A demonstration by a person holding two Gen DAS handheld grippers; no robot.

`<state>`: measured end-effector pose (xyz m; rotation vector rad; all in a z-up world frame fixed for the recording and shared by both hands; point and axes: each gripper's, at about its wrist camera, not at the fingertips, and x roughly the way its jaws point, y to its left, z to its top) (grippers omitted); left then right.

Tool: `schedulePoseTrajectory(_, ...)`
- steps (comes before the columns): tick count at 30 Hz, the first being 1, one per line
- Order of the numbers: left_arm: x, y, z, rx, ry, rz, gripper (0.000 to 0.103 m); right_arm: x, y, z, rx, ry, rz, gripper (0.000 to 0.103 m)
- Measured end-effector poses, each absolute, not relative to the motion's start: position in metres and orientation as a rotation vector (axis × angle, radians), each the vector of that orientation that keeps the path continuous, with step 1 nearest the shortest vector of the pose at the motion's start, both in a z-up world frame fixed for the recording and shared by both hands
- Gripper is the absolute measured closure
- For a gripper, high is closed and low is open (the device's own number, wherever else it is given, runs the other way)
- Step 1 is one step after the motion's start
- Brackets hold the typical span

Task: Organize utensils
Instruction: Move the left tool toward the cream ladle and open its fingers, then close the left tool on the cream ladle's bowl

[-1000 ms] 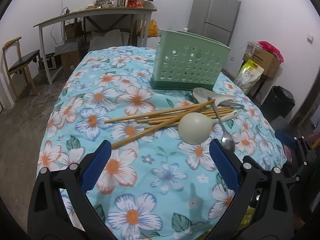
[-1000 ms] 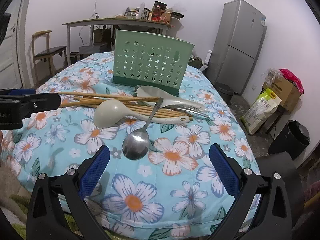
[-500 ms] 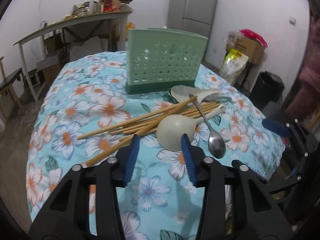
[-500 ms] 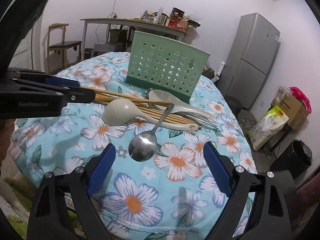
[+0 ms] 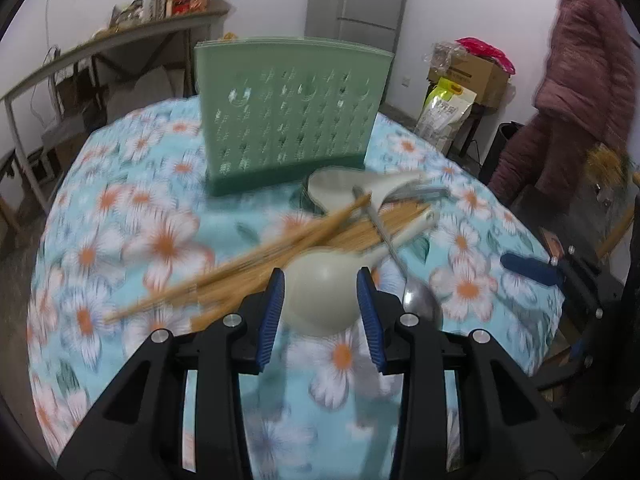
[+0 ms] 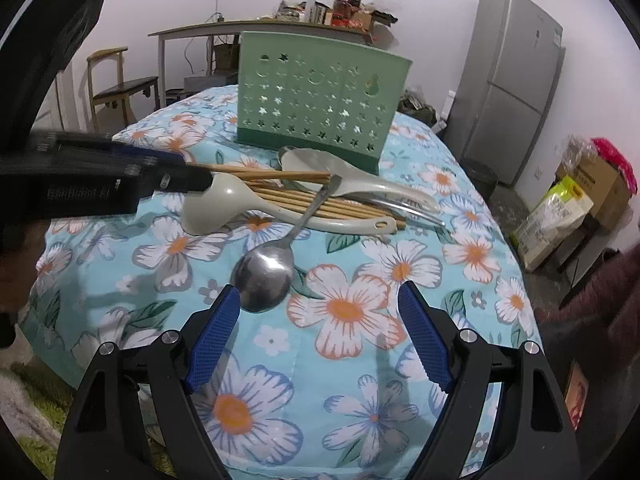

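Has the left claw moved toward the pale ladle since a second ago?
Yes. Against the green holder, the left claw advanced to the ladle; its narrowed jaws now straddle the bowl.

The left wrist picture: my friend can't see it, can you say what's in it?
The left tool has its blue pads either side of a pale plastic ladle's bowl on a table with a blue flowered cloth. Behind lie wooden chopsticks, a metal spoon, a pale rice paddle and a green holder.

Left gripper [image 5: 322, 300] angled downward, blue fingers [image 5: 270, 312] narrowed to a moderate gap; right gripper [image 6: 320, 332] angled downward too, its fingers [image 6: 420, 336] wide apart and closing
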<state>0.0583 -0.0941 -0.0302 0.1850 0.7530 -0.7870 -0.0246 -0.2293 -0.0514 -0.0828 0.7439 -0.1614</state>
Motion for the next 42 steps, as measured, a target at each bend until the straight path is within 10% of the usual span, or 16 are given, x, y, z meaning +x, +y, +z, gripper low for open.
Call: schedulePoseTrajectory(42, 0.065, -0.123, -0.036, 0.250, 0.983, -0.980, 0.069, -0.044, -0.233, -0.040, -0.032, 0.717, -0.189, 0.024)
